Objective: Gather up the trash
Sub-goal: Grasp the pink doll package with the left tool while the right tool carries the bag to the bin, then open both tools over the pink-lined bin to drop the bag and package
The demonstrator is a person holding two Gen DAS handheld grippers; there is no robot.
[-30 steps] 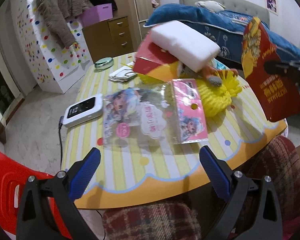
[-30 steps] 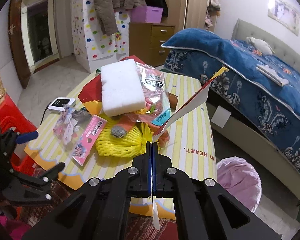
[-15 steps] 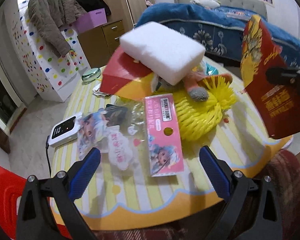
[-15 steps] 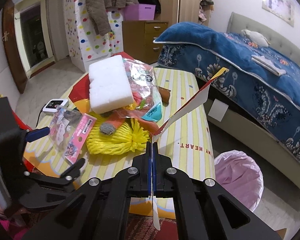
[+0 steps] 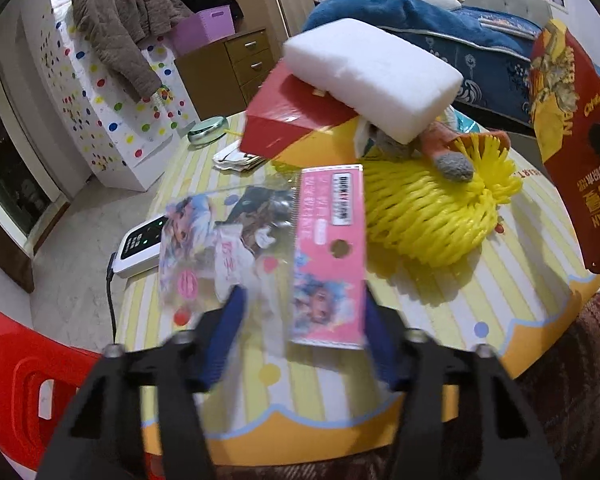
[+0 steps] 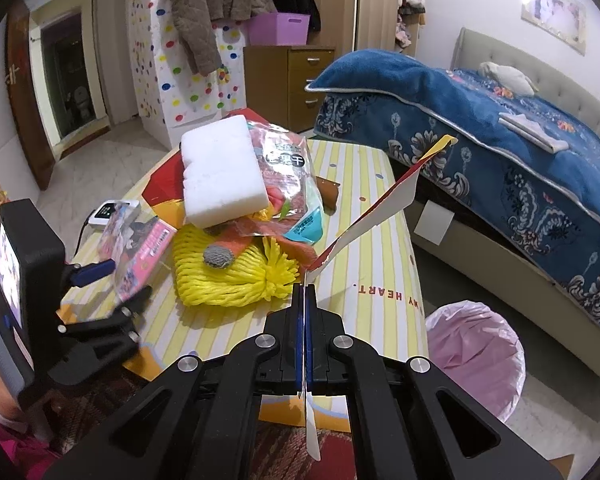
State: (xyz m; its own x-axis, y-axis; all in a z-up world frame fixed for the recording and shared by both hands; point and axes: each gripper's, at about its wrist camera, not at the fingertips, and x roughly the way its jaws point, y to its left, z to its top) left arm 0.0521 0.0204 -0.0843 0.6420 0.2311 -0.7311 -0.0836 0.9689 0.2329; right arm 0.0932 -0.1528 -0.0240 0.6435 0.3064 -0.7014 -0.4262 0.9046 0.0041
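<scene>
The left gripper (image 5: pixel 300 320) is spread open at the near edge of the table (image 5: pixel 440 304), its blue fingers (image 5: pixel 228 320) on either side of the near end of a clear packet (image 5: pixel 236 236) with a pink header card (image 5: pixel 328 256). The fingers have not met on it, and whether they touch it cannot be told, as they are blurred. The packet lies flat by the near edge, toward the table's left side; a white device (image 5: pixel 138 246) with a black cable sits just beyond it at the left edge.

The right gripper (image 6: pixel 304 320) is clamped on a red wrapper (image 6: pixel 380 208), seen edge-on in its own view and held above the table's right side; from the left wrist the wrapper (image 5: pixel 572 128) shows as a red and yellow noodle pack hanging at the right.

In the middle of the table is a heap: a yellow net (image 5: pixel 428 208) nearest, beside the packet, a white foam block (image 5: pixel 372 76) on top, resting on a red box (image 5: pixel 296 116), and a snack bag (image 6: pixel 288 172) against the block's right side.

A bin with a pink liner (image 6: pixel 476 352) stands on the floor off the table's right edge, between table and bed (image 6: pixel 500 128). A red chair (image 5: pixel 16 380) is at the near left.
</scene>
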